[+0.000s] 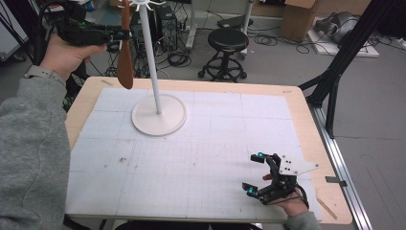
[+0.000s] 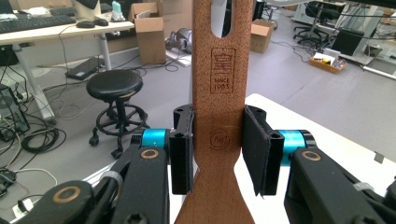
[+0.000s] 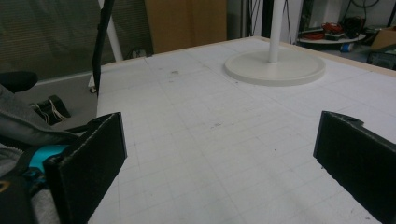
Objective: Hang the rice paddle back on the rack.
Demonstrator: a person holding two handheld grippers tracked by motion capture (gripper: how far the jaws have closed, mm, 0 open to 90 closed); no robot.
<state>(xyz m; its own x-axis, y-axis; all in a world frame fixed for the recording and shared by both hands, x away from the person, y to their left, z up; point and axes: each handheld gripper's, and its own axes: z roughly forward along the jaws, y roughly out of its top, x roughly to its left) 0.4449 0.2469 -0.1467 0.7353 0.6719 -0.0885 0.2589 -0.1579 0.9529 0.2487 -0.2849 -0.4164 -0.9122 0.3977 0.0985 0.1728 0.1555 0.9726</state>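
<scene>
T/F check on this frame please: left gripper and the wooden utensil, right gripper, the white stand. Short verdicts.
1. The left gripper is shut on the wooden spatula. True.
2. The spatula lies flat on the table. False: it hangs upright in the air, beside the pole of the white stand.
3. The right gripper holds a second utensil. False: its jaws stand wide apart with nothing between them, low over the white gridded mat.
4. The white stand sits on the mat, on a round base. True.
5. The spatula handle has a slot near its end. True, as the left gripper view shows.
</scene>
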